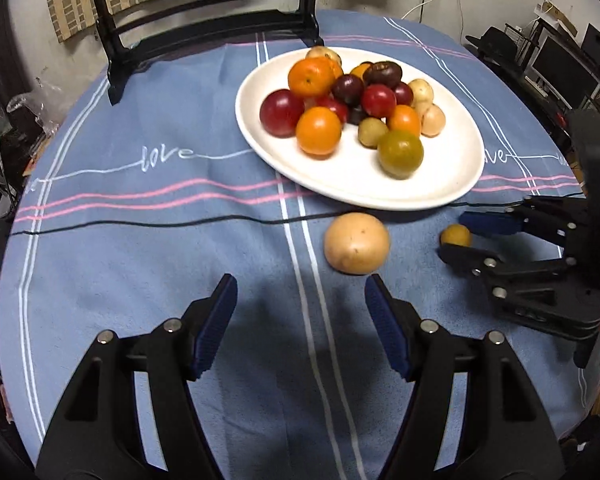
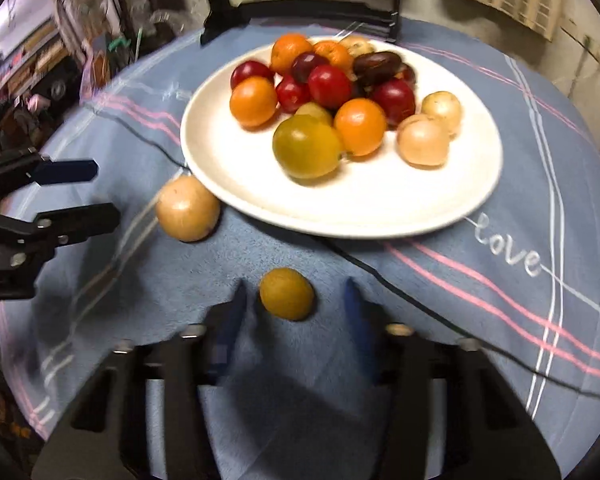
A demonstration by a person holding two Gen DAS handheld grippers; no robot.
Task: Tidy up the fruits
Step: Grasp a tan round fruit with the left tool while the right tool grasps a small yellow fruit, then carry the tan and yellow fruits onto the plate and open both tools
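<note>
A white plate (image 1: 440, 184) on the blue tablecloth holds several oranges, red plums, dark plums and pale fruits; it also shows in the right wrist view (image 2: 360, 208). A tan round fruit (image 1: 357, 243) (image 2: 187, 208) lies on the cloth just before the plate. A small yellow-orange fruit (image 1: 455, 235) (image 2: 286, 293) lies between the open jaws of my right gripper (image 2: 294, 300) (image 1: 456, 236), which touch nothing. My left gripper (image 1: 300, 300) (image 2: 96, 192) is open and empty, just short of the tan fruit.
A black wooden stand (image 1: 204, 32) rises at the table's far edge behind the plate. A thin black cable (image 1: 140, 224) runs across the cloth under the plate's near rim. Cluttered shelves and monitors (image 1: 560, 68) lie beyond the table's right edge.
</note>
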